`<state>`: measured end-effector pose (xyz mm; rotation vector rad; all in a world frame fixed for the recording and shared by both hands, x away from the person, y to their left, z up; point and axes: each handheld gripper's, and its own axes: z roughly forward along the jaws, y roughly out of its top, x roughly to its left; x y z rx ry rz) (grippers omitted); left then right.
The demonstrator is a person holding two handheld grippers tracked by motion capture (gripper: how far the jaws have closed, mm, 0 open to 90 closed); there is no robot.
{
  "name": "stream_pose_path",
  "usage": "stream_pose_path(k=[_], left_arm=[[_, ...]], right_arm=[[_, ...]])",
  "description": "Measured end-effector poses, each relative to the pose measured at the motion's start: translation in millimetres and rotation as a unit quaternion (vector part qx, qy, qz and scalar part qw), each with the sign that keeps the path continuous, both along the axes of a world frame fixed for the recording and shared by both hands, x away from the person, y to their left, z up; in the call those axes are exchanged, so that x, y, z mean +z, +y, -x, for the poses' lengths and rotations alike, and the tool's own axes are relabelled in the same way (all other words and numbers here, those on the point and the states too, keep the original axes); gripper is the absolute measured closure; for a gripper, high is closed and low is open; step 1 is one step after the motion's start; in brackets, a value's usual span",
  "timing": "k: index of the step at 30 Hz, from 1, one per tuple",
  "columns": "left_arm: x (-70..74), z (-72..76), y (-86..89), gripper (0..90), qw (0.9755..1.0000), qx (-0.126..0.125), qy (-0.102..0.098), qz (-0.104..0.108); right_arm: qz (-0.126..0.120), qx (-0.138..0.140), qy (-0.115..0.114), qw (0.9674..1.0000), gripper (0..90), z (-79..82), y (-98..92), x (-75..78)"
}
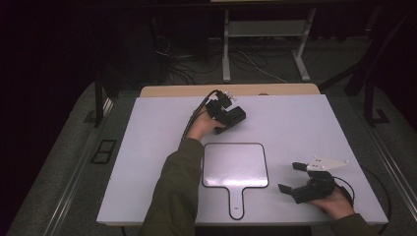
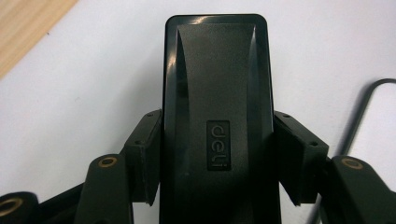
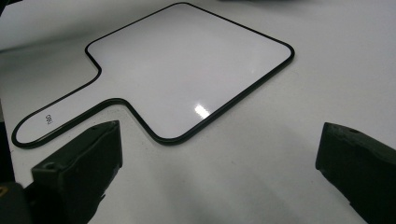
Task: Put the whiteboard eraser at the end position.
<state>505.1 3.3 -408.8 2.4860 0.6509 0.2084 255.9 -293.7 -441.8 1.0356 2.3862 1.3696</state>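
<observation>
A black rectangular block with a "deli" label, a whiteboard eraser point(image 2: 217, 116), sits clamped between the two jaws of my left gripper point(image 2: 217, 156). In the high view that left gripper point(image 1: 231, 118) holds the eraser point(image 1: 237, 116) low over the far middle of the white table point(image 1: 295, 123). A paddle-shaped whiteboard point(image 1: 235, 166) with a black rim and a short handle lies flat at the near middle. My right gripper point(image 1: 291, 177) rests at the near right, open and with nothing in it, its jaws pointing toward the whiteboard point(image 3: 187, 70).
A wooden strip point(image 1: 228, 90) runs along the table's far edge, also seen as a wood edge point(image 2: 28, 28) in the left gripper view. Behind it stand desk legs point(image 1: 226, 49) and loose cables point(image 1: 182, 64) on the floor. A cable point(image 2: 359, 116) curves past the eraser.
</observation>
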Motion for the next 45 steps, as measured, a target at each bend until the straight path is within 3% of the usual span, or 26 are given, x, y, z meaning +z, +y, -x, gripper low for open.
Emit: stream_pose_path(k=[17, 20, 23, 28, 32, 35, 42, 45], left_arm=[[-14.5, -6.8, -18.7, 38.7, 0.9998, 0.013, 0.009, -0.013], [-20.1, -8.8, -19.5, 38.5, 0.9993, 0.020, 0.025, -0.020], [-19.7, -9.0, -17.4, 37.5, 0.9991, 0.028, 0.031, -0.010], [-14.4, -7.8, -12.3, 27.5, 0.9990, 0.038, 0.019, 0.011], [-9.9, -5.6, -7.0, 26.9, 0.9986, 0.035, 0.012, 0.037], [-8.1, -3.5, -2.2, 26.2, 0.9986, 0.029, 0.006, 0.044], [-4.9, 5.5, 7.4, 24.2, 0.9958, 0.038, -0.005, 0.083], [-1.2, 10.2, 14.0, 24.2, 0.9962, 0.031, -0.007, 0.082]], right_arm=[[-0.001, -0.001, -0.001, 1.0000, 0.0, -0.1, -0.8, 0.1], [-0.001, 0.000, -0.002, 1.0000, 0.0, 0.2, -1.3, 0.4], [-0.001, -0.001, -0.001, 1.0000, 0.0, 0.4, -1.6, 0.6], [0.000, 0.000, -0.001, 1.0000, 0.0, 0.0, -1.1, 0.0], [0.000, -0.001, -0.001, 1.0000, 0.0, -0.5, -1.2, -0.2], [0.000, 0.000, 0.001, 1.0000, 0.0, -1.1, -1.5, -0.6], [-0.001, 0.000, 0.001, 1.0000, 0.0, -3.0, -3.8, -1.6], [-0.003, -0.003, 0.004, 1.0000, 0.0, -3.7, -5.0, -1.9]])
